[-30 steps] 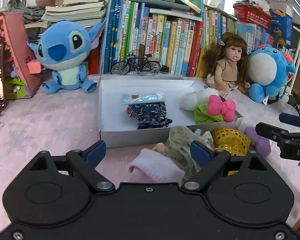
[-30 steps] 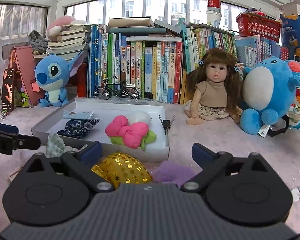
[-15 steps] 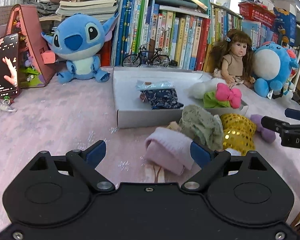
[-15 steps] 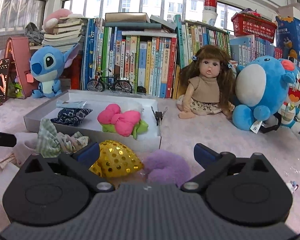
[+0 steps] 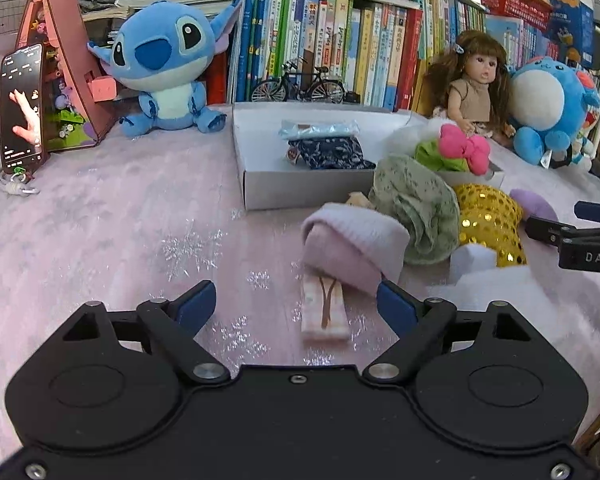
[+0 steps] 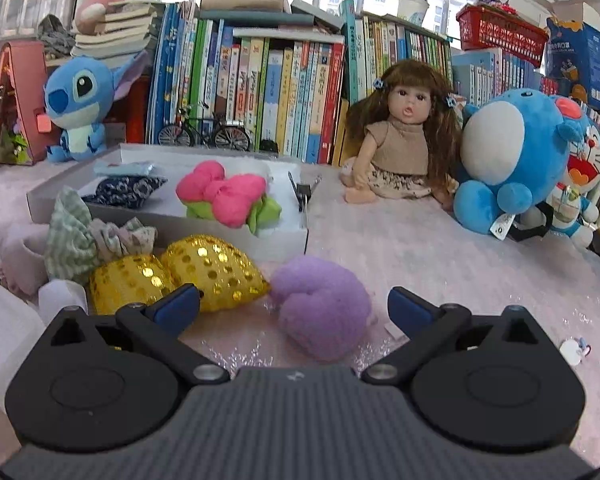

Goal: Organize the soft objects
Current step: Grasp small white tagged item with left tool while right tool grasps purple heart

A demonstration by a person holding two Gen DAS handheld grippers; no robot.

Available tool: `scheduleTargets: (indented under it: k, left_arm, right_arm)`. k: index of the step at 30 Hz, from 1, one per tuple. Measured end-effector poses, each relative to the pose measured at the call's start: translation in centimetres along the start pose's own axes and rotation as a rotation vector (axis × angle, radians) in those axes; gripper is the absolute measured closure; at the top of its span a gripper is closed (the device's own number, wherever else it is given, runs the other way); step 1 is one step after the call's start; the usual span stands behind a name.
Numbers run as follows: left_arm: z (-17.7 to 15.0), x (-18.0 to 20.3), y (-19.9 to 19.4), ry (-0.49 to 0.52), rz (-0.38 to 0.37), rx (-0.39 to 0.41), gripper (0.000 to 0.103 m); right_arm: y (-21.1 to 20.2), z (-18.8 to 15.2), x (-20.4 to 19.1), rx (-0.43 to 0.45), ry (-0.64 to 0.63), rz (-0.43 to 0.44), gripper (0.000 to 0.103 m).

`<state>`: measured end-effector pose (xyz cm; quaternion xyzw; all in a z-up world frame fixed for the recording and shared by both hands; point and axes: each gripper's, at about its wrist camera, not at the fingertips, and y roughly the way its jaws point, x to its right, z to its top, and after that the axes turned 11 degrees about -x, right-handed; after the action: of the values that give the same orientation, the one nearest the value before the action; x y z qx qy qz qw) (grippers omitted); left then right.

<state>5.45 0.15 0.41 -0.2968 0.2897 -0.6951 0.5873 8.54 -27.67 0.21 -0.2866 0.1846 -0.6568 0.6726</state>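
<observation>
Pink cloth [image 6: 420, 248]: purple plush [image 6: 322, 312] between right claw [image 6: 294, 304] tips

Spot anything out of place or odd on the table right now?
Yes: a black binder clip sits on the white box's right rim, a hard item among soft ones. A flat pink card pokes out from under the pink sock.

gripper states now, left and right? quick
Left gripper: open, holding nothing.
Right gripper: open, holding nothing; purple plush lies between its fingers.

Right tongs [image 5: 580, 220] cut off by frame edge.
</observation>
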Motion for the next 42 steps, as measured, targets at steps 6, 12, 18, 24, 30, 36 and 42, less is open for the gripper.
scheduleTargets:
  k: [6, 12, 18, 24, 30, 36, 42]
  left_arm:
    - [-0.5, 0.2, 0.2, 0.009, -0.001, -0.008, 0.028]
    - [-0.8, 0.4, 0.1, 0.024, 0.002, -0.006, 0.042]
    - [-1.1, 0.9, -0.3, 0.056, 0.000, 0.001, 0.056]
    - [-1.3, 1.3, -0.5, 0.074, 0.004, 0.006, 0.073]
    - [-1.2, 1.3, -0.6, 0.074, -0.006, 0.007, 0.079]
    - [-1.1, 1.3, -0.7, 0.072, -0.008, 0.009, 0.079]
    - [-0.9, 1.2, -0.8, 0.056, -0.004, 0.006, 0.079]
  right_arm:
    - [0.6, -0.3, -0.2, -0.027, 0.007, -0.006, 0.000]
    - [0.9, -0.6, -0.2, -0.040, 0.007, -0.019, 0.000]
    - [1.0, -0.6, 0.0, -0.048, 0.023, -0.018, 0.000]
    - [1.0, -0.6, -0.1, -0.044, 0.017, -0.020, 0.003]
    - [1.2, -0.6, -0.3, -0.064, -0.005, -0.012, 0.014]
    - [1.3, -0.6, -0.6, -0.071, -0.017, -0.011, 0.020]
    - [1.1, -0.4, -0.8, -0.057, -0.043, -0.032, 0.021]
